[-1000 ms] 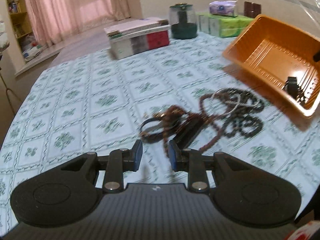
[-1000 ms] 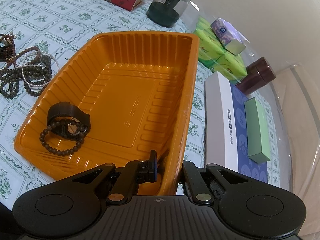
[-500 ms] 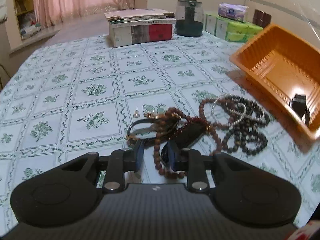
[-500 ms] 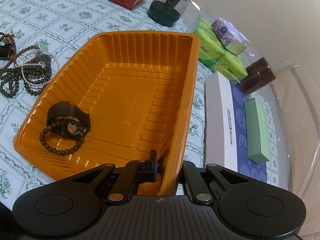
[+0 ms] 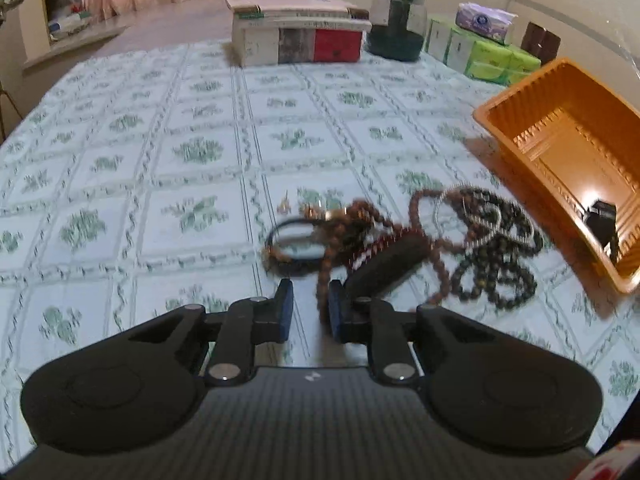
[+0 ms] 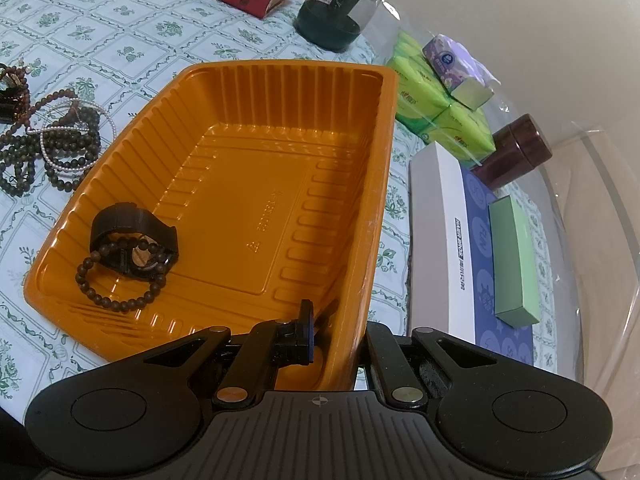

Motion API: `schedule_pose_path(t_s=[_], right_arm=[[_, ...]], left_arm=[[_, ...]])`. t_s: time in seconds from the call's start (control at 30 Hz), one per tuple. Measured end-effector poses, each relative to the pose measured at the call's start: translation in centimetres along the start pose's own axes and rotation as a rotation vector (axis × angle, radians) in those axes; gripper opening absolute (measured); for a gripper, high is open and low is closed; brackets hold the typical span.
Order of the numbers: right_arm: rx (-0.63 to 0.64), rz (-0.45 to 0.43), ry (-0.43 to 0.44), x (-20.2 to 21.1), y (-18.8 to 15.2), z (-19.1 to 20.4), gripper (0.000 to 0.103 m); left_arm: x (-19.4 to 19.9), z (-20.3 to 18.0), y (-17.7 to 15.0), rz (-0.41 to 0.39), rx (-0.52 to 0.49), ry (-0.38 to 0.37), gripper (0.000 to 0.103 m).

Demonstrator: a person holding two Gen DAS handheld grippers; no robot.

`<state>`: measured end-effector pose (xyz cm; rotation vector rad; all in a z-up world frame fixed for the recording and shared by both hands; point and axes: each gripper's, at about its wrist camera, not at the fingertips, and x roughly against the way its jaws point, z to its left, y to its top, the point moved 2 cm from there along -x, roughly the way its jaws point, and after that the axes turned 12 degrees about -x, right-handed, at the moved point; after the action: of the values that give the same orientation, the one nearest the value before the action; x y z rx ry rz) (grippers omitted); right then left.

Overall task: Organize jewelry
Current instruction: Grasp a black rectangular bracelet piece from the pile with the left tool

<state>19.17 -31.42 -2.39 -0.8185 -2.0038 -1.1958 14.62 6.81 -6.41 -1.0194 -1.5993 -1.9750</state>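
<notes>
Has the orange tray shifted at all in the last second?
No. In the right wrist view the tray sits against the same tablecloth squares and white box, clamped at its rim by the right gripper.

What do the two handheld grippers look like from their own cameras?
Both alike: the left gripper and right gripper have matte black ribbed bodies with two round side lobes, silver pivot screws, black finger arms and blue pads. No cables or sleeves visible.
</notes>
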Motion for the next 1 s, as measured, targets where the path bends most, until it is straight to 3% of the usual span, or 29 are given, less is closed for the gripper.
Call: schedule_pose_path(t_s=[0.13, 0.33, 0.43, 0.7, 0.83, 0.87, 1.0], right_arm=[[0.000, 0.000, 0.000, 0.0, 0.0, 0.0, 0.006], [0.001, -0.001, -0.001, -0.1, 0.0, 0.0, 0.006], [0.002, -0.001, -0.001, -0.1, -0.1, 0.0, 0.006], [0.001, -0.001, -0.002, -0.2, 0.0, 0.0, 0.006], [0.001, -0.001, -0.001, -0.2, 0.0, 0.0, 0.006], [0.001, -0.001, -0.001, -0.2, 0.0, 0.0, 0.006], [0.000, -0.002, -0.001, -0.2, 0.0, 0.0, 0.006]], left_arm=[[0.1, -0.2, -0.2, -0.011, -0.005, -0.001, 0.017], [1.5, -2.3, 0.8, -0.098, -0.125, 0.007, 0.017], [1.5, -3.6, 1.2, -0.126, -0.205, -0.017, 0.023], [-1.5, -6.2, 1.6, -0.029, -0.400, -0.011, 0.025], [-2.0, -6.7, 1.4, 0.000, -0.429, 0.007, 0.025], [-2.0, -6.7, 1.4, 0.007, -0.431, 0.000, 0.020], [-1.2, -6.1, 1.4, 0.009, -0.375, -0.023, 0.017]])
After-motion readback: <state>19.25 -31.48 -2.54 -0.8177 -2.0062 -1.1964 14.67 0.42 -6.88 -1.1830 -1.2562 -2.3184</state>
